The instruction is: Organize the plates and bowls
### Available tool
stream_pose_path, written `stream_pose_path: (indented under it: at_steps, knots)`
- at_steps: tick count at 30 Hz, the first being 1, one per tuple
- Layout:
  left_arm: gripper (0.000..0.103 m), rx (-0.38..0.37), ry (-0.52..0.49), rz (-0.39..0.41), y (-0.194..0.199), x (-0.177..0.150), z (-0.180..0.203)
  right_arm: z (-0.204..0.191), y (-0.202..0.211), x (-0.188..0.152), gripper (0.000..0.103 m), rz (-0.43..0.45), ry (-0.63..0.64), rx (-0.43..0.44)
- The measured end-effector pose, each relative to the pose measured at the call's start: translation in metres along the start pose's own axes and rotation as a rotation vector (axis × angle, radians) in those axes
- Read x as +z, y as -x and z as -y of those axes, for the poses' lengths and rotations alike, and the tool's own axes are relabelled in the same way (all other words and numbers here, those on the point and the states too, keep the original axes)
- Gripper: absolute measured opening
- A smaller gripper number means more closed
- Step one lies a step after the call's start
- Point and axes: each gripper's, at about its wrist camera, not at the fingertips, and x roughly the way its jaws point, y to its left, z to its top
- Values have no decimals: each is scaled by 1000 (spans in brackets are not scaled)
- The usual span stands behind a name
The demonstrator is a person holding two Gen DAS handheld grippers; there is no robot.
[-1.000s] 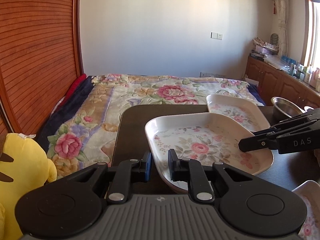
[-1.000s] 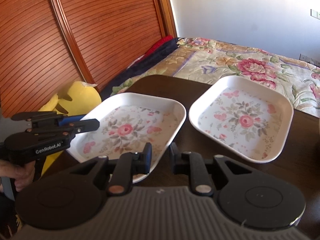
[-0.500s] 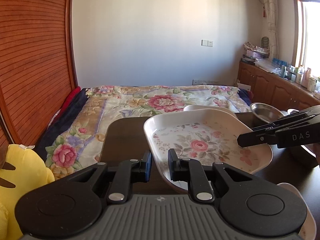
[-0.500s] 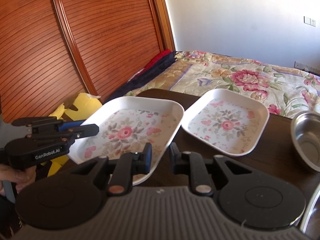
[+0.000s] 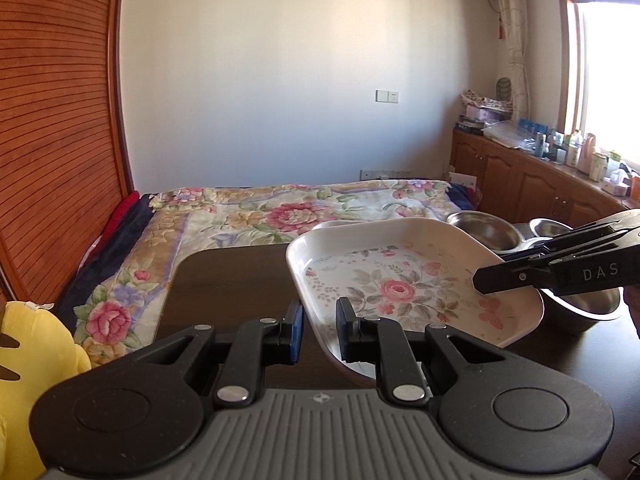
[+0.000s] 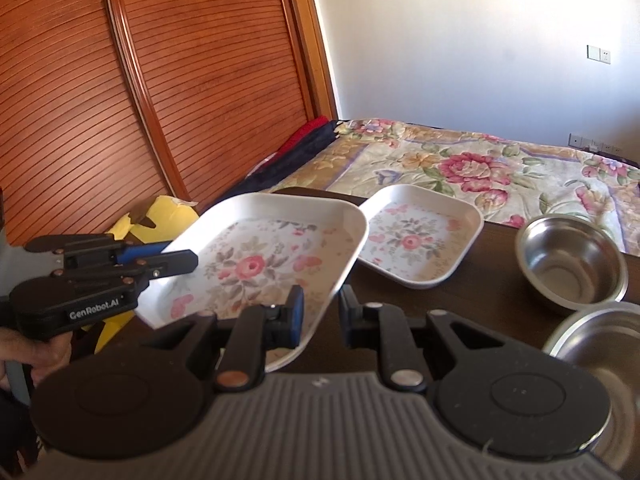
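Note:
A white rectangular plate with a rose print (image 5: 400,284) (image 6: 256,264) hangs tilted above the dark table (image 5: 224,280), held from two sides. My left gripper (image 5: 320,320) is shut on its near left rim, and shows in the right wrist view too (image 6: 180,254). My right gripper (image 6: 321,304) is shut on the opposite rim, and its black fingers (image 5: 486,278) reach in from the right. A second matching plate (image 6: 416,236) lies flat on the table just beyond the held one. Steel bowls (image 6: 572,264) (image 6: 600,344) stand to its right.
A bed with a floral quilt (image 5: 280,216) lies past the table's far edge. A yellow plush toy (image 5: 28,344) sits low on the left beside the wooden slatted doors (image 6: 120,100). Wooden cabinets with bottles (image 5: 560,184) line the right wall.
Both grippers have raised the held plate and carried it toward the side with the bowls. The steel bowls have come into both views, and the second plate now sits partly behind the held one.

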Motion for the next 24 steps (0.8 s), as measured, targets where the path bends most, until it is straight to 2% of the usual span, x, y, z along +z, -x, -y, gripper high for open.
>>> stream_pose_path:
  at_steps: [24]
  knots:
    - [19, -55, -39, 3, 46, -35, 54, 14, 69, -51, 21, 50, -48, -38]
